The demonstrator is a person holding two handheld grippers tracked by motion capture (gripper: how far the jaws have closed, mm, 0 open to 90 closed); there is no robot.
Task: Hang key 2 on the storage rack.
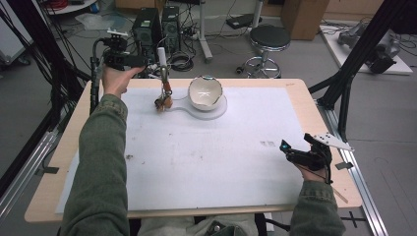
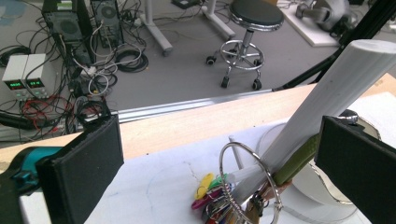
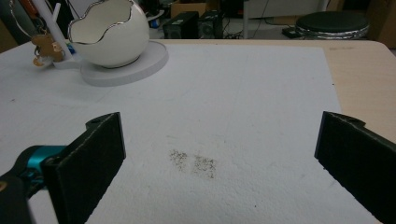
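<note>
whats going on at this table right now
A person sits at a table with a gripper in each hand. The left gripper is at the far edge, jaws open on either side of a white peg with a key ring of keys and coloured tags hung on it, not pressing on it. Beside the peg sits an egg-shaped white bowl on a round base. The right gripper rests open over the bare white mat.

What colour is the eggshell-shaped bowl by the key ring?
The bowl is creamy white with a thin silver jagged rim, clearest in the right gripper view.
</note>
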